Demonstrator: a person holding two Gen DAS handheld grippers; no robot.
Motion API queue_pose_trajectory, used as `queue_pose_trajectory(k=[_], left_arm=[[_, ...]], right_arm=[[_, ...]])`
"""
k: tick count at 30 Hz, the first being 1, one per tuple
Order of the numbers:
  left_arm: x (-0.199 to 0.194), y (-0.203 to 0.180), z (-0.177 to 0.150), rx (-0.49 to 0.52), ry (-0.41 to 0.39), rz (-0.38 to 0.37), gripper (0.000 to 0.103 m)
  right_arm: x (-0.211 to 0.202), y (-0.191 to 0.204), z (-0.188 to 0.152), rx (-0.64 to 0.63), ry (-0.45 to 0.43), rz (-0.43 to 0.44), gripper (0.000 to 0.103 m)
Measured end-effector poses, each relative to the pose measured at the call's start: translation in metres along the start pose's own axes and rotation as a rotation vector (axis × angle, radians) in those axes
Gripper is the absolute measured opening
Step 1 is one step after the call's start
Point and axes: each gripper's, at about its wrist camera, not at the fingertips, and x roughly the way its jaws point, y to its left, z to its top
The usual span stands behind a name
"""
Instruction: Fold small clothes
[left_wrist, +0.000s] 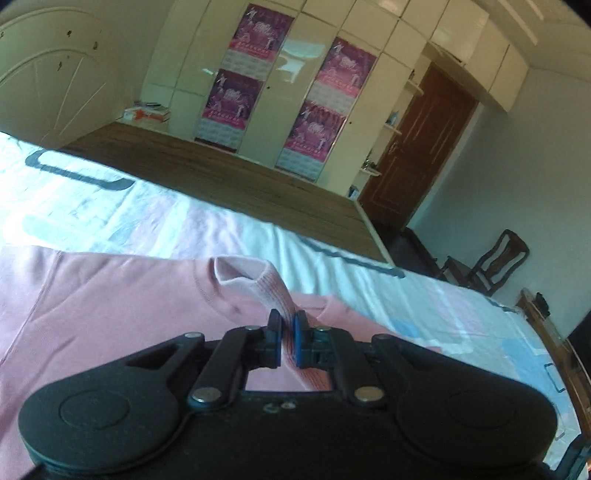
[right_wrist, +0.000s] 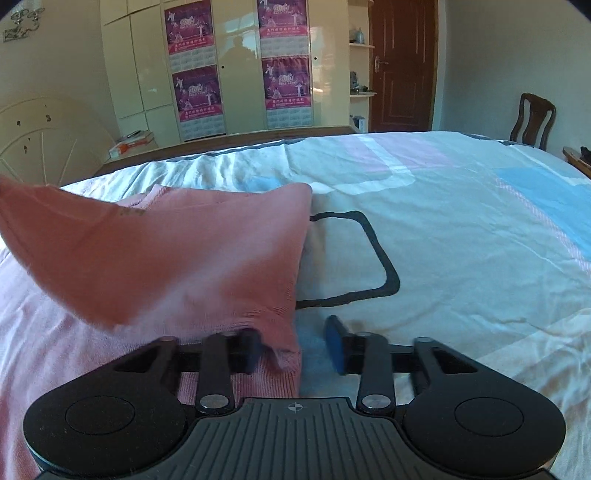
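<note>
a pink garment (left_wrist: 110, 302) is spread over the bed (left_wrist: 155, 221), filling the left view from 9 to 6 o'clock. its ribbed cuff (left_wrist: 271, 295) is pinched between the pressed-together jaws of the left gripper (left_wrist: 287, 328) at centre. in the right view, a fold of the same garment (right_wrist: 166, 254) is seen lifted at 9 o'clock, its hem draped over the left finger of the right gripper (right_wrist: 295, 341), whose jaws are spread. the patterned sheet (right_wrist: 443, 221) is seen at 2 o'clock.
</note>
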Motion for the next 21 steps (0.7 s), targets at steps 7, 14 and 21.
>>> queue_pose_trajectory(k=[7, 14, 21], left_arm=[[0.026, 0.039, -0.047, -0.02, 0.147, 0.112, 0.005], [0.016, 0.054, -0.048, -0.052, 0.151, 0.206, 0.039], [-0.003, 0.042, -0.038, 0.016, 0.06, 0.181, 0.048]], right_arm=[[-0.001, -0.008, -0.011, 0.029, 0.002, -0.023, 0.012], [-0.023, -0.015, -0.012, 0.029, 0.046, 0.039, 0.033], [-0.036, -0.023, 0.011, 0.049, -0.039, 0.035, 0.064]])
